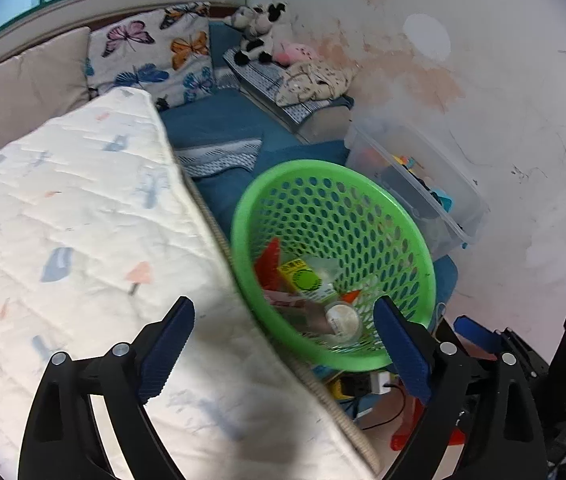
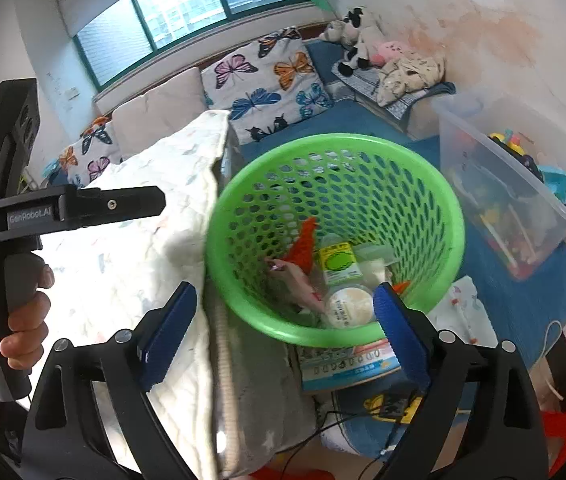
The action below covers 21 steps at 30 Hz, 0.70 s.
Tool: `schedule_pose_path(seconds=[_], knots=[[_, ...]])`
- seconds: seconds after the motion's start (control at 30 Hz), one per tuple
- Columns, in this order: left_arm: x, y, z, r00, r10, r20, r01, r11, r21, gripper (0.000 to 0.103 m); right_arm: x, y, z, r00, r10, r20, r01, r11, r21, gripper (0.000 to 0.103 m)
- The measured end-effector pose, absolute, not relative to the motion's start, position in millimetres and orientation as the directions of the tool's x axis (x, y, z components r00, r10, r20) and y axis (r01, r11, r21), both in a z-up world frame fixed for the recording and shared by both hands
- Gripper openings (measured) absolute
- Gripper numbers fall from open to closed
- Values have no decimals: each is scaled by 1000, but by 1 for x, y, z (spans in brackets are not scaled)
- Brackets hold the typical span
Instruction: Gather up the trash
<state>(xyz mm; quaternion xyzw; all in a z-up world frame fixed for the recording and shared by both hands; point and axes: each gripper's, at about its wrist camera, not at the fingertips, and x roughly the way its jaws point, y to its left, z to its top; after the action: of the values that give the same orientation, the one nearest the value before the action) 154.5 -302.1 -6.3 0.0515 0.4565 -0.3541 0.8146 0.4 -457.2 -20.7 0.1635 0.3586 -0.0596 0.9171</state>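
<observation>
Now both grippers, left [image 1: 285, 354] & right [image 2: 285, 336], gape wide w/ nothing held. Green mesh basket [image 2: 435, 188], centre frame, holds trash: yellow-green carton [image 2: 337, 262], round lidded cup [image 2: 349, 306]. Likely between pickups; next move calls for spotting more trash nearby.

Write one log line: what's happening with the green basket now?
left hand-held gripper: open, empty | right hand-held gripper: open, empty | green basket: holds trash
</observation>
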Motion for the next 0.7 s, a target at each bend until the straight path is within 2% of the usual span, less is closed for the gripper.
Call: schedule_pose_path(seconds=[0.2,0.53,0.7], knots=[[149,-264,6,444,-465,-765,590,795,-141,94,2,-432,-9,748,6,-664,198,953,231,92],[145,-192,18,597,-336,-728,495,869,5,95,14,-389,3,766,18,-643,145,969,200,95],[139,-159,25,639,-314,-702,460,888,21,96,23,-367,10,773,27,-634,112,978,177,95]])
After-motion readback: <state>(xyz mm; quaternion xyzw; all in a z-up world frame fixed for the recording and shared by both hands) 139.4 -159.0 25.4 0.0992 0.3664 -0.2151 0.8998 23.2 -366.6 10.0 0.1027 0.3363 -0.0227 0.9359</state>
